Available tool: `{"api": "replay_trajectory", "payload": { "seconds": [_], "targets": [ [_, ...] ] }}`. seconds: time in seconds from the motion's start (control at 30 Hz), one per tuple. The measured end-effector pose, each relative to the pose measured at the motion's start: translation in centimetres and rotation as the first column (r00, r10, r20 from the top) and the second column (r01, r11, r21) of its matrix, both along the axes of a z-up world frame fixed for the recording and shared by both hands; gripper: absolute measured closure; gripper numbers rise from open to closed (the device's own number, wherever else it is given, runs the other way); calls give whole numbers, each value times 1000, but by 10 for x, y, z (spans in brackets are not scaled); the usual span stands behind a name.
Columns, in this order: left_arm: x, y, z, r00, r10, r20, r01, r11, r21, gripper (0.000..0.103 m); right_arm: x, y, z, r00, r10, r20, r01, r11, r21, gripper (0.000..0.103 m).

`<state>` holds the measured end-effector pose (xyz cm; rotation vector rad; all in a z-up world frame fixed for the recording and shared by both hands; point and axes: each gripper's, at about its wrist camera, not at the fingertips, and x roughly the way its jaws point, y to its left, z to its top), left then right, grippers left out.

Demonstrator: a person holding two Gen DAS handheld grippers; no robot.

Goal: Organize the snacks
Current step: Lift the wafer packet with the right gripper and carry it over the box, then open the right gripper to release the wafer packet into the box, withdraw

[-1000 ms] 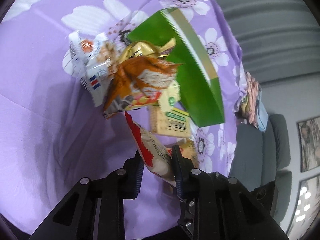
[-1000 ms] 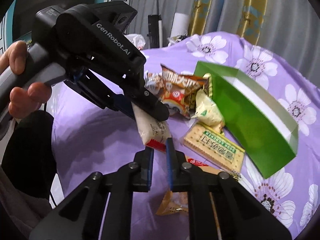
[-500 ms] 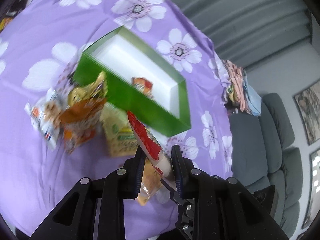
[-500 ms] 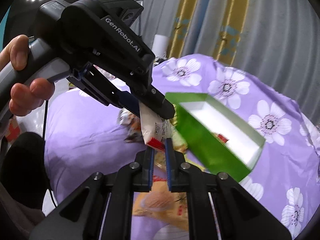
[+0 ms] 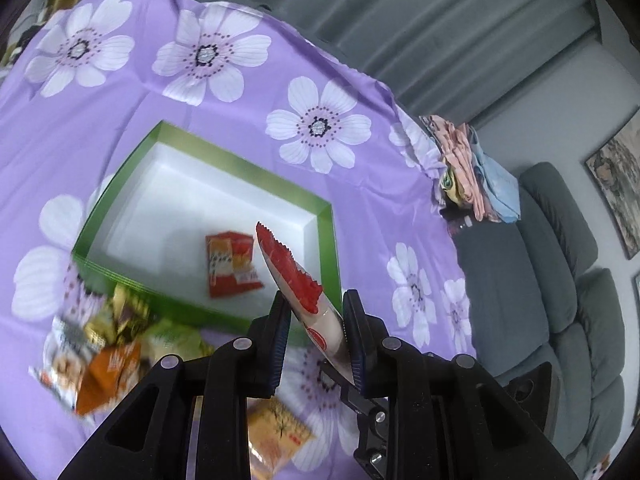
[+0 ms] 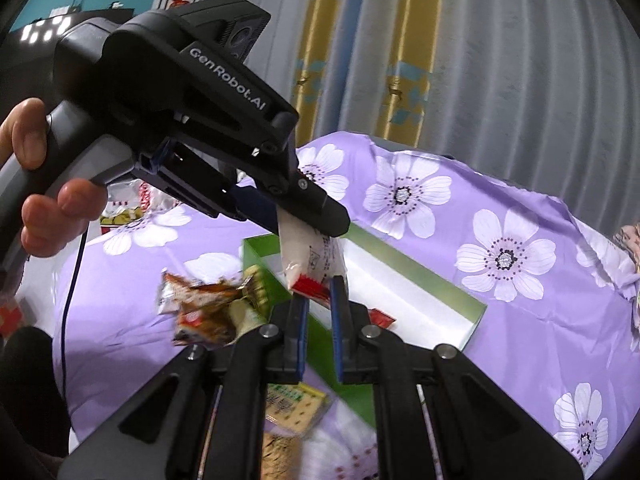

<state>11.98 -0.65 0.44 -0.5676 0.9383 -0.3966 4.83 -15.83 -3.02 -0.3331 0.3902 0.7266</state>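
Note:
My left gripper (image 5: 314, 320) is shut on a white snack packet with a red serrated end (image 5: 288, 268), held in the air over the near right corner of the green box (image 5: 326, 210). The box is white inside and holds one red and orange packet (image 5: 232, 264). In the right wrist view the left gripper (image 6: 316, 220) grips the packet (image 6: 308, 256) from above, its red end hanging over the box (image 6: 420, 276). My right gripper (image 6: 320, 308) is shut with nothing between its pads, just below that red end.
A heap of loose snack packets (image 5: 108, 344) (image 6: 208, 308) lies beside the box on the purple flowered cloth (image 5: 200, 52), with a cracker pack (image 6: 296, 404) nearer me. A grey sofa (image 5: 560, 280) and a clothes pile (image 5: 468, 168) are past the edge. A hand (image 6: 40, 180) holds the left gripper.
Both grippers have risen and moved from over the snack heap toward the green box. The left one carried the white packet along, and the inside of the box has come into view.

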Motion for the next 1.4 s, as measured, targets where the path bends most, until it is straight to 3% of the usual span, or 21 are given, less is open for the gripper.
{"api": "replay_trajectory", "payload": {
  "seconds": [0.47,0.73,0.97,1.03,1.17,1.4],
  "targets": [
    [73,-18,-33,997,-6,-79,13,996,89,77,73,-2,-34,988,-18,-154,15,1000,-21,92],
    [88,-20,-51,993,-2,-117,12,996,86,77,89,-7,-44,979,-55,-198,48,998,-39,90],
    [89,-19,-53,993,18,-118,-7,996,94,76,91,-13,-45,970,-87,-228,86,996,-14,81],
    [89,-19,-53,992,21,-121,-8,995,102,72,90,-14,-43,970,-88,-228,88,996,-9,76],
    [85,-14,-48,993,66,-99,-54,992,114,30,86,-17,-38,971,-102,-217,106,994,5,64],
    [66,-9,-25,995,101,-8,-98,979,178,25,71,-24,-26,971,-101,-218,114,992,49,62]
  ]
}}
